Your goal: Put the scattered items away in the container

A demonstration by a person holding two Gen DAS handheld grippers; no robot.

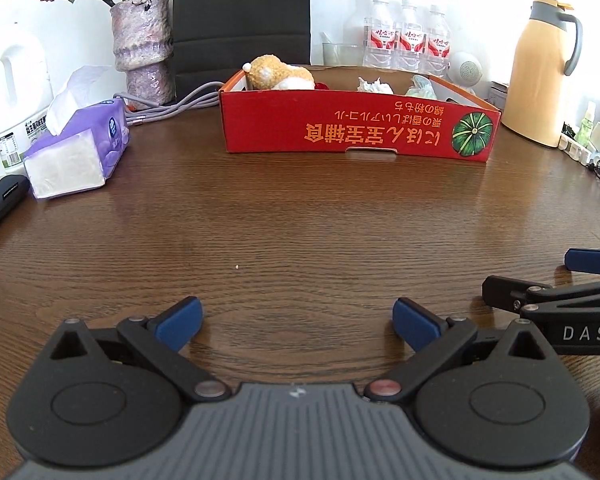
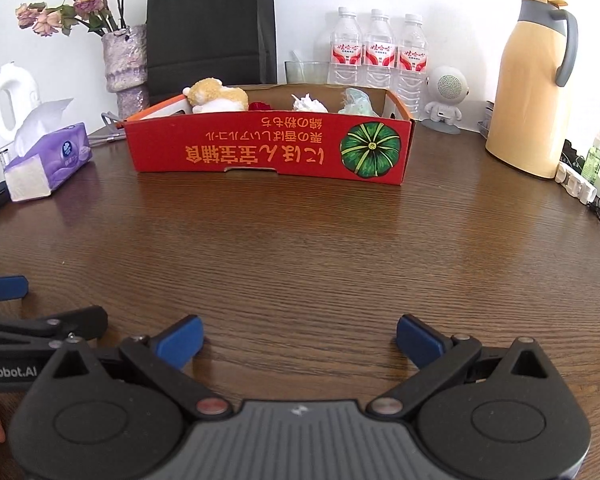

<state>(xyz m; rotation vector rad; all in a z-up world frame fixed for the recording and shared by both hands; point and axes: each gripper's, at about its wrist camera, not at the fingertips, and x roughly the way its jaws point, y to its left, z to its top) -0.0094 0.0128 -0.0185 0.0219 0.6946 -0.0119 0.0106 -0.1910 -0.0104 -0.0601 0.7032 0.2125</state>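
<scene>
While both grippers hang low over the wooden table (image 1: 300,216), neither one holds anything. The left gripper (image 1: 298,322) has its blue pads (image 1: 180,322) spread wide apart, with only bare wood between them. The right gripper (image 2: 300,340) is also wide open and empty, and it stands just beside the left one, so each shows at the edge of the other's view.

The red cardboard box (image 1: 352,128) stands at the far side of the table, well apart from both grippers, with a green pumpkin picture on its front wall. Inside it lie a tan plush toy (image 1: 280,72) at the left end, a small red item (image 2: 259,106) next to it, a white crumpled piece (image 1: 374,85) and a pale green crumpled piece (image 1: 420,86) toward the right.

To the left of the box lies a purple tissue pack (image 1: 76,152), with a vase of dried roses (image 1: 142,46) behind it. To the right stands a yellow thermos jug (image 1: 544,72), and three water bottles (image 1: 408,36) stand behind the box.
</scene>
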